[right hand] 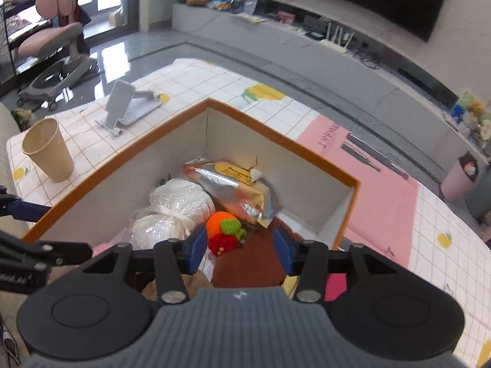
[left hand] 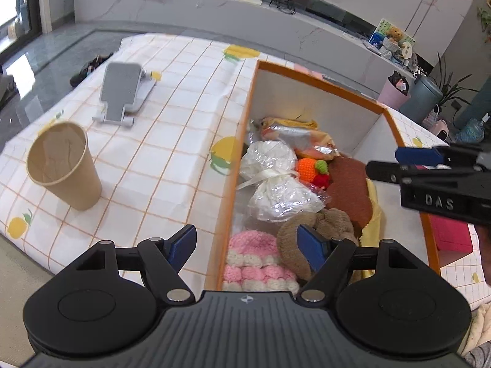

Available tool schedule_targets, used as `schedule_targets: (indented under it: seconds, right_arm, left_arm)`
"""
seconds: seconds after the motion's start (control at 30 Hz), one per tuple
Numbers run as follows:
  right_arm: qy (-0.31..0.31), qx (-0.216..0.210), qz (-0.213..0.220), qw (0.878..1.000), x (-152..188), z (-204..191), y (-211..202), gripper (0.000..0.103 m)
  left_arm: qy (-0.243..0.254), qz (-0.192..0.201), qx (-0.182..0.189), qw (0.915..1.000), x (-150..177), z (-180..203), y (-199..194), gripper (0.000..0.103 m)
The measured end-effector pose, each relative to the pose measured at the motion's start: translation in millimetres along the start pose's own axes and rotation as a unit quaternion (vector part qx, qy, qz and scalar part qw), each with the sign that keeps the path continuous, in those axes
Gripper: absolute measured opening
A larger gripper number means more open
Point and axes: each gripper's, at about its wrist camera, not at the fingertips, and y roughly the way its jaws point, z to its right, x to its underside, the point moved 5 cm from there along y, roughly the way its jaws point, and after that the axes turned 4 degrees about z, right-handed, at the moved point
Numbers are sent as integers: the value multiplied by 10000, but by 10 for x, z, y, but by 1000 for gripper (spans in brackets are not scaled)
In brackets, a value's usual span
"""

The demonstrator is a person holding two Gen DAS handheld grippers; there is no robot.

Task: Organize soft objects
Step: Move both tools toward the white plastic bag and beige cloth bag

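a tan paper cup [left hand: 63,165] stands at the left of the checked surface [left hand: 159,141], with a grey phone stand [left hand: 122,93] behind it. right of these sits the orange-rimmed box [left hand: 319,81] holding the soft things: a pink and white knit piece [left hand: 254,260], a white wrapped bundle [left hand: 273,178], an orange knit fruit [left hand: 308,168], a brown cloth [left hand: 349,190] and a foil packet [right hand: 233,190]. the left hand-held gripper [left hand: 247,247] hangs over the box's near wall, jaws wide apart and empty. the right hand-held gripper [right hand: 239,253] hovers above the brown cloth, jaws partly apart, gripping nothing.
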Motion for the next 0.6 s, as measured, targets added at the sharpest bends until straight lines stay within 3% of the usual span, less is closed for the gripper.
schedule_targets:
  seconds: [0.17,0.27,0.37,0.6]
  right_arm:
    - [436,52,262,9987,113,10,-289,62]
    - [634,145,412,9970,184,72,-508,66]
    - [875,235,534,9945,268,190,-765,72]
    - [1315,900,791,9840,549,703,-1406,80]
  left_arm:
    - [390,312,-47,9987,0,247,-156,88]
    - [508,530,-307,9968,-4,379,-251,87]
    - [711,683,-80,9951,8,559,-380,87]
    - [865,1021,245,9907,78,1011,-665,87]
